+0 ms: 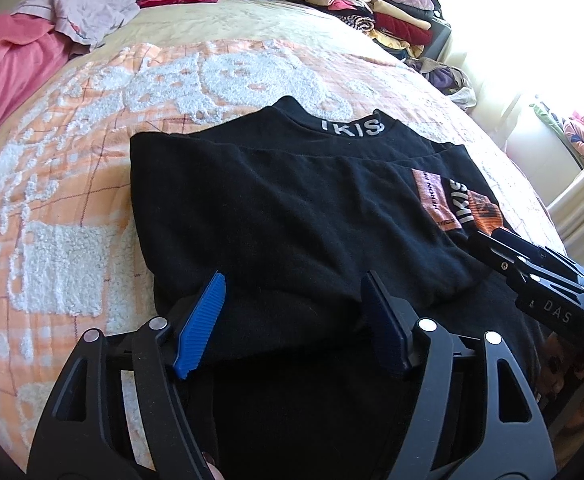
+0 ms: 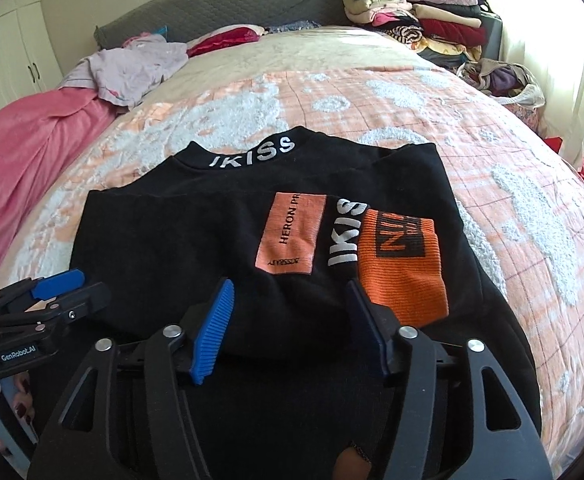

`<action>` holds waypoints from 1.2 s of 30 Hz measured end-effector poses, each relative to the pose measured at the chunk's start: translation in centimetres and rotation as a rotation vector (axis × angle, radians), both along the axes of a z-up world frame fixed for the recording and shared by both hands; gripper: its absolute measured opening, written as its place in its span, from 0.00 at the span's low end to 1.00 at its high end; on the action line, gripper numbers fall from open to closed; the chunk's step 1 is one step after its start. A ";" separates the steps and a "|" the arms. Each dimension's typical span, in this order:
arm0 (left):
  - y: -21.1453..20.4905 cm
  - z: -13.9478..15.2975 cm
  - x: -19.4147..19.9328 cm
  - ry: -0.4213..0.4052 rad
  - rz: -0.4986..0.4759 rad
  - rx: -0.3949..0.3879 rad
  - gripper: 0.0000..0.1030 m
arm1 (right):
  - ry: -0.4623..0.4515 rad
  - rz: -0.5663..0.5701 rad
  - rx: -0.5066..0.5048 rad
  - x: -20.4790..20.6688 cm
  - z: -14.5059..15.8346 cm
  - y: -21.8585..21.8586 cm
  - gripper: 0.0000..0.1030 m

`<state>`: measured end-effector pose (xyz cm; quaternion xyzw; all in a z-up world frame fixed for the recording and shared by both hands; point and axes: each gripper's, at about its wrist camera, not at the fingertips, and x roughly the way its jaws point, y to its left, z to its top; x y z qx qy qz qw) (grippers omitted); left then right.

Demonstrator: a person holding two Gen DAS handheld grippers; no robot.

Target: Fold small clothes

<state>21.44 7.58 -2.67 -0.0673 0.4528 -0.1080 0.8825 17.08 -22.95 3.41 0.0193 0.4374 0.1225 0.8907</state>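
1. We take the bed (image 2: pixel 491 128) as landmark; its orange-and-white bedspread (image 1: pixel 92 184) carries everything.
2. The black top (image 2: pixel 196 240) lies near the bed's foot edge, collar toward the headboard, sleeves folded in, hem doubled up over the body.
3. Handling, as we judge it: soft, light, limp knit; not fragile and not slippery on the tufted spread. Best taken at the doubled near edge, one hold toward each corner, pinching both layers.
4. Left gripper (image 1: pixel 293 320): jaws apart over the near fold, pads off the cloth, nothing held.
5. Right gripper (image 2: pixel 288 326): likewise released, jaws spread beside the orange cuff (image 2: pixel 401 264).
6. No containers visible; a stack of folded clothes (image 2: pixel 419 20) sits beside the headboard.
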 end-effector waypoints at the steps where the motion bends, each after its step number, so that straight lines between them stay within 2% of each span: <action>1: 0.1 0.1 -0.1 -0.003 0.001 -0.001 0.62 | -0.002 -0.005 0.005 -0.2 0.1 -0.1 0.61; 3: 0.3 0.4 -0.4 -0.010 0.007 -0.007 0.63 | -0.015 -0.023 0.017 -0.6 0.4 -0.5 0.72; 7: 0.9 0.9 -0.7 -0.022 0.025 -0.007 0.67 | -0.028 -0.046 0.042 -1.2 0.9 -1.0 0.82; 12: 1.7 1.5 -1.2 -0.041 0.049 -0.004 0.69 | -0.033 -0.063 0.071 -1.9 1.2 -1.7 0.82; 14: 2.0 1.9 -1.4 -0.054 0.061 0.006 0.80 | -0.034 -0.064 0.080 -2.2 1.3 -1.8 0.83; 15: 2.1 2.0 -1.5 -0.060 0.065 0.008 0.80 | -0.034 -0.064 0.079 -2.3 1.4 -1.8 0.84; 16: 2.2 2.2 -1.6 -0.063 0.067 0.009 0.80 | -0.037 -0.066 0.077 -2.3 1.4 -1.8 0.94; 19: 2.5 2.7 -2.0 -0.078 0.073 0.008 0.80 | -0.056 -0.071 0.083 -2.9 1.9 -2.0 0.95; 23: 2.7 2.9 -2.5 -0.091 0.079 0.020 0.90 | -0.067 -0.066 0.098 -3.5 2.4 -2.1 0.95; 36: 2.7 4.4 -4.1 -0.144 0.093 0.050 0.91 | -0.120 -0.066 0.085 -5.4 4.8 -2.9 0.95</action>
